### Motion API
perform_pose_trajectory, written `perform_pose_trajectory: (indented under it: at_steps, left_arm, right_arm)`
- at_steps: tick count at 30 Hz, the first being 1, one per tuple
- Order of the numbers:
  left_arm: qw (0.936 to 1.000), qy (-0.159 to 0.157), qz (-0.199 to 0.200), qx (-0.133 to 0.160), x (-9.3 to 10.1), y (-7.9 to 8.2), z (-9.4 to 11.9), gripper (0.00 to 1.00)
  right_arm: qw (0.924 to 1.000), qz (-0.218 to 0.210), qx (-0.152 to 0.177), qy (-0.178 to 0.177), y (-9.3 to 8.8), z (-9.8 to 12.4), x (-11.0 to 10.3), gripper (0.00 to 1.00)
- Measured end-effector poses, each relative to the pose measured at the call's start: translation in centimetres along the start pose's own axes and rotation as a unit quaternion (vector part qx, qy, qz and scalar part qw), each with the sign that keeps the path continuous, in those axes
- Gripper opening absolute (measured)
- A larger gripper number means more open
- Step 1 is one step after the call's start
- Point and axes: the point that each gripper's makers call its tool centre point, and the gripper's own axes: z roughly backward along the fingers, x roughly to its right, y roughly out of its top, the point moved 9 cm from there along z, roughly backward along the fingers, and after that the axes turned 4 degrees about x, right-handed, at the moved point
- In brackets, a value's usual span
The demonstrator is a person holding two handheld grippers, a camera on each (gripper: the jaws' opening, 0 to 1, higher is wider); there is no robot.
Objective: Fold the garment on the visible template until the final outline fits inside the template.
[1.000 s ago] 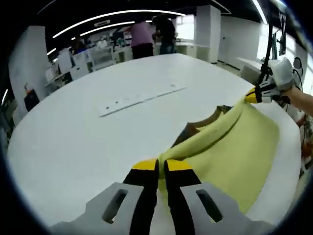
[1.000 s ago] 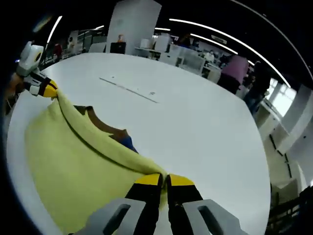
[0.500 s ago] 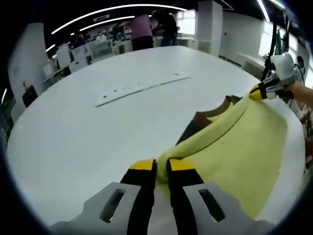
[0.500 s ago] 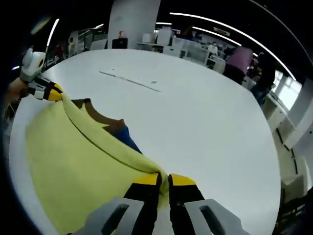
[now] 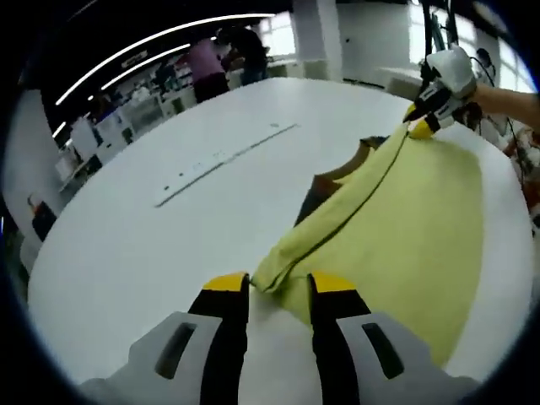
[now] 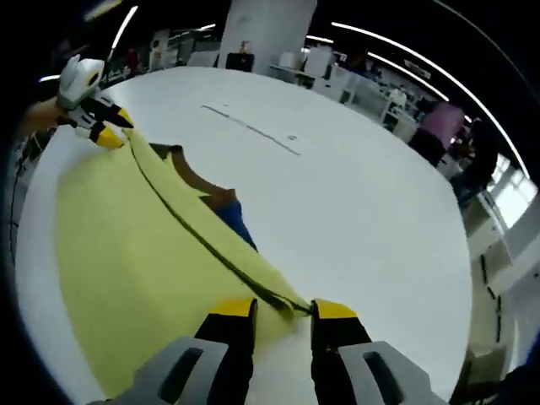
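left hand-held gripper: jaws spread, gripping nothing; folded corner of yellow garment lying just ahead between the tips
right hand-held gripper: jaws spread too, the other end of the same folded edge lying right at its tips
garment position: lying flat on white worktop, brown collar and a blue bit peeking out beyond the fold
long axis: fold edge running straight from 1 hand-held gripper to the other
nearer hand: each one sitting at its own corner, neither nearer
template: cannot tell its outline; thin strip lying well apart on worktop
next move, judged: regrasping needed for a cross fold
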Motion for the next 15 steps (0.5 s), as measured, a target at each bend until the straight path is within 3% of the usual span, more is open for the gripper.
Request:
perform_pose_trajectory:
  at_steps: [3, 5, 9, 10, 11, 15]
  left_arm:
    - [0.9998, 0.013, -0.017, 0.001, -0.4, 0.0, -0.3, 0.22]
    - [0.9994, 0.021, -0.028, 0.003, -0.6, 0.1, -0.5, 0.19]
    - [0.9975, 0.047, -0.053, 0.003, -1.0, 0.1, -0.5, 0.04]
    - [0.9974, 0.047, -0.053, 0.009, -1.1, 0.2, -0.5, 0.05]
    - [0.9976, 0.051, -0.034, 0.032, -1.2, 0.5, -0.5, 0.05]
    - [0.9948, 0.070, 0.055, 0.050, -2.1, 0.6, -0.4, 0.05]
  right_arm:
    - [1.0000, 0.007, 0.001, -0.007, 0.1, -0.2, 0.0, 0.15]
    - [0.9997, 0.019, -0.004, -0.013, 0.0, -0.4, 0.2, 0.07]
    - [0.9995, -0.017, 0.002, -0.026, -0.1, -0.4, 0.6, 0.01]
    - [0.9990, -0.025, 0.003, -0.037, 0.0, -0.4, 0.8, 0.01]
    - [0.9977, -0.046, 0.014, -0.047, 0.2, -0.4, 1.0, 0.01]
    - [0.9883, -0.135, 0.036, -0.060, 0.5, -0.6, 1.4, 0.03]
